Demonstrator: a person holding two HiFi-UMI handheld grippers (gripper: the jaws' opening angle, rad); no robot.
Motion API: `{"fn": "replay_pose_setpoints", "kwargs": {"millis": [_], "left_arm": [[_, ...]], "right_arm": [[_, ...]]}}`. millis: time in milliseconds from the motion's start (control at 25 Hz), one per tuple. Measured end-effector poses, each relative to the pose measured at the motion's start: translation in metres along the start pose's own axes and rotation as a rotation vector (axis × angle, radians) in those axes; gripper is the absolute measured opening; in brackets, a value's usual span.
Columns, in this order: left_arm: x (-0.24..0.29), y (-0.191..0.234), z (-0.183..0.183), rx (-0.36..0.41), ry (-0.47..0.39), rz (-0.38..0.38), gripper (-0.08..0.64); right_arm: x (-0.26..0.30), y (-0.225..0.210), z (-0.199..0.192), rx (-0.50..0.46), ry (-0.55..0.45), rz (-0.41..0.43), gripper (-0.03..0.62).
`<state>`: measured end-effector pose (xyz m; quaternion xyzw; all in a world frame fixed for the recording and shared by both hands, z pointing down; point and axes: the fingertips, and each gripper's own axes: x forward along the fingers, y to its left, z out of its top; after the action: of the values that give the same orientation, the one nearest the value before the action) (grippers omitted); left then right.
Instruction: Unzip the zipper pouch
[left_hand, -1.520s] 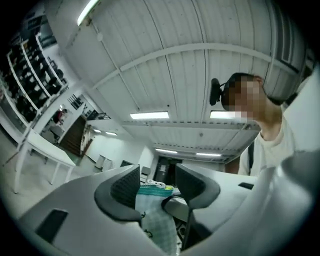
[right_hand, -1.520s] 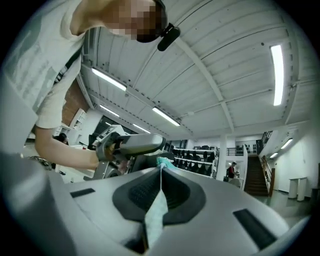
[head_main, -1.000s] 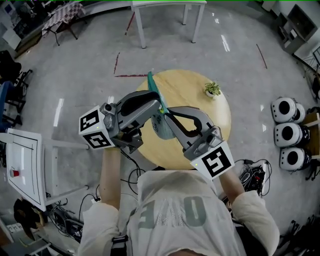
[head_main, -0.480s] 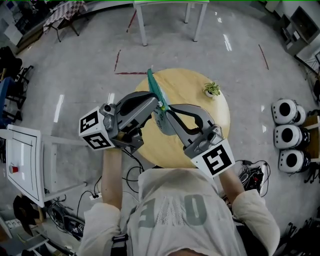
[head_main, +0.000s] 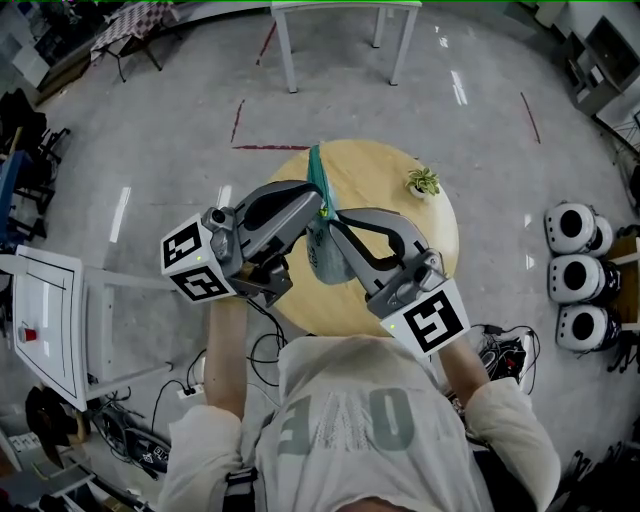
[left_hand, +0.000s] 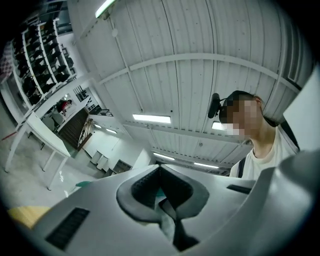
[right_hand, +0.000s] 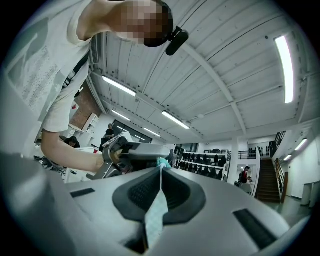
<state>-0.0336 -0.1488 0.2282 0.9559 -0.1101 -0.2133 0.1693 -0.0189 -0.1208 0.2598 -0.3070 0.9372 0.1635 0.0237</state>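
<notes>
Pouch (head_main: 317, 252) is held in the air between both grippers, above the table (head_main: 400, 240). Left gripper (head_main: 321, 208): jaws pressed together on the pouch's teal top edge, with teal material visible between the pads (left_hand: 142, 187). Right gripper (head_main: 333, 216): jaws closed flat on the pale mesh body, which runs down between its pads (right_hand: 177, 192). The two sets of fingertips sit just beside each other. A teal strip projects beyond the tips. Plant (head_main: 424, 181) stands well to the right of the fingers.

Left gripper (head_main: 320, 210) and right gripper (head_main: 336, 218) are covering most of the pouch (head_main: 317, 168); its zipper is showing too small to read.
</notes>
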Motion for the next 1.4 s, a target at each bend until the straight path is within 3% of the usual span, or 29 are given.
{"fn": "replay_pose_setpoints", "kwargs": {"millis": [280, 720, 1240, 1400], "left_arm": [[0.007, 0.011, -0.006, -0.031, -0.037, 0.083, 0.025], [-0.050, 0.086, -0.014, -0.049, -0.077, 0.402, 0.025], [-0.057, 0.096, -0.024, -0.053, -0.061, 0.443, 0.025], [-0.057, 0.105, -0.023, 0.008, -0.006, 0.534, 0.028]], "right_arm": [[-0.009, -0.003, 0.000, -0.008, 0.020, -0.005, 0.032], [-0.032, 0.009, 0.036, 0.032, -0.080, 0.049, 0.032], [-0.034, 0.009, 0.027, 0.054, -0.053, 0.040, 0.032], [-0.033, 0.003, 0.017, 0.047, -0.023, 0.030, 0.032]]}}
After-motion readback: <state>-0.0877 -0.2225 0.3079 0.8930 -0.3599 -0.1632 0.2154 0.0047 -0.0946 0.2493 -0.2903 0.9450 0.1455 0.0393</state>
